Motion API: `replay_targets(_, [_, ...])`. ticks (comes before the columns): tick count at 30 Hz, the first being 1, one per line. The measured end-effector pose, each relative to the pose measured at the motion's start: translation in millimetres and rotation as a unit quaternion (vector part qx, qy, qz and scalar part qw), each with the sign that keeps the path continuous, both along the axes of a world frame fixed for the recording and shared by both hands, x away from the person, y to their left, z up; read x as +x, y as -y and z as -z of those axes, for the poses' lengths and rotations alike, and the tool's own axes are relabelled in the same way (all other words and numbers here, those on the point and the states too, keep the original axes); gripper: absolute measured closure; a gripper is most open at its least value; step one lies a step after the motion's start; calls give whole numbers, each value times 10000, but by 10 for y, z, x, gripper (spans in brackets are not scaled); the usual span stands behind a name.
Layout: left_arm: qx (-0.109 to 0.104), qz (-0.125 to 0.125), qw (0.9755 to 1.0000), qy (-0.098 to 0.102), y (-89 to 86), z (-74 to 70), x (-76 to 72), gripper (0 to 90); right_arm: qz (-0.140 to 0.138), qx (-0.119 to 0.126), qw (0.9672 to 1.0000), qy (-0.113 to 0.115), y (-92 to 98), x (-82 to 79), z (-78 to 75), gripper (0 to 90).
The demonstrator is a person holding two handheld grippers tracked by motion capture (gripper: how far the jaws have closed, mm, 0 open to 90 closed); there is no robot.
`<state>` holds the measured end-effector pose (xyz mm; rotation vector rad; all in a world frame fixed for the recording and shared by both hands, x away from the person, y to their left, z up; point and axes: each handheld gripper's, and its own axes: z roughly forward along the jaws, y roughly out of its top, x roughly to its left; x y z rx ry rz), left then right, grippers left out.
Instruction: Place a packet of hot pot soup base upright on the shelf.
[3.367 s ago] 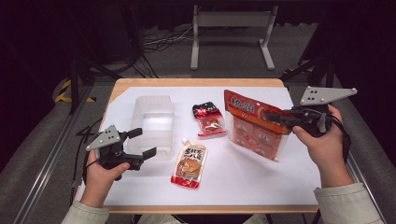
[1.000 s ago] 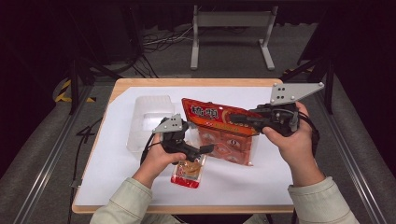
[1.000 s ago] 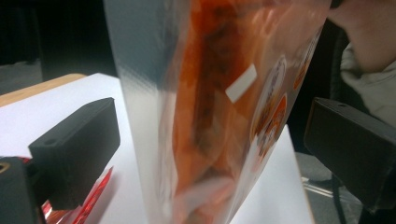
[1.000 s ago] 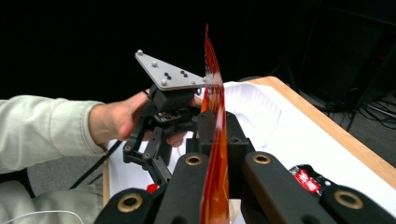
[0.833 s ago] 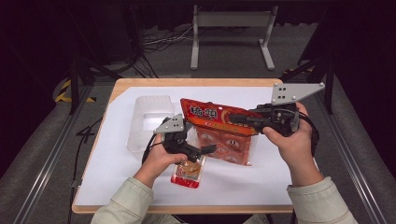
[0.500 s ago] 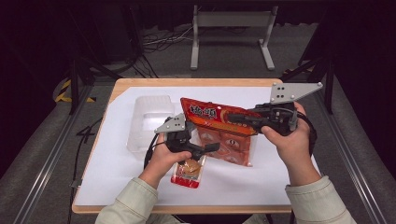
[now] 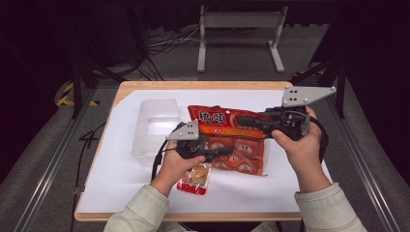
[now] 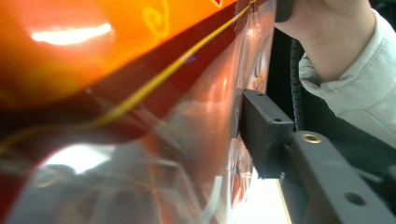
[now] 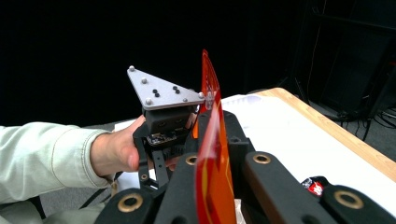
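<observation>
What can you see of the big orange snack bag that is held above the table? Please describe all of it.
The big orange snack bag is a glossy plastic pouch: an orange band with white characters on top, and a clearer lower part showing small packets inside. It is lifted off the white table cover, spread flat and tilted toward the person. The right hand-held gripper is shut on its upper edge. The left hand-held gripper has just been closing on its lower part; in the left gripper view, one black pad lies against the film.

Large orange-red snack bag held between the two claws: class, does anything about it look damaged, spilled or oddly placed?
Nothing stands out. The large orange-red snack bag looks sealed and untorn, lifted off the white table sheet by the right claw, with the left claw closing on its lower part.
</observation>
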<state>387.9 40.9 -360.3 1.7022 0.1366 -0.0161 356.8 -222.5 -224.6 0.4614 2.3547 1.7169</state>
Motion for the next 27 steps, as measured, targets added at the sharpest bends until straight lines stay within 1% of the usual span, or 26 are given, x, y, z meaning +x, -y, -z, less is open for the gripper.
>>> replay_targets(3, [124,23,9999,50,-7,-34,-10,640,17,36,10000,13,18,-12,13,900])
replay_targets(5, [192,-8,9998,113,-12,-50,-21,666,21,28,10000,25,22,-12,25,900])
replay_targets(7, [274,-88,9995,103,-15,-63,-32,681,44,4,10000,32,22,-11,38,900])
replay_targets(8, [317,-95,9994,118,-18,-69,-33,689,68,-13,9999,73,22,-9,48,900])
replay_targets(10, [369,-100,9992,124,-22,-79,-35,701,117,-53,9999,96,25,-11,60,900])
replay_targets(14, [490,-46,9988,52,-43,-106,-34,705,166,-107,9997,150,31,-13,82,900])
replay_targets(17, [554,-101,9984,106,-56,-139,-36,706,212,-136,9995,203,35,-18,84,882])
replay_targets(18, [602,-122,9980,127,-57,-156,-34,707,234,-137,9994,233,38,-20,84,874])
replay_targets(21, [663,-161,9975,167,-43,-181,-24,707,330,-148,9990,274,63,-28,84,844])
replay_targets(22, [687,-148,9974,153,-41,-190,-19,707,362,-139,9989,278,75,-30,85,832])
replay_targets(23, [702,-135,9973,181,-43,-197,-11,708,395,-99,9988,276,100,-30,86,809])
replay_targets(25, [696,-136,9974,108,-50,-206,-8,708,466,-19,9985,271,147,-33,84,764])
replay_targets(26, [696,-144,9974,114,-57,-212,-1,708,486,-14,9985,270,169,-31,82,732])
replay_targets(27, [686,-154,9975,94,-66,-218,4,708,456,-14,9988,189,189,-29,81,681])
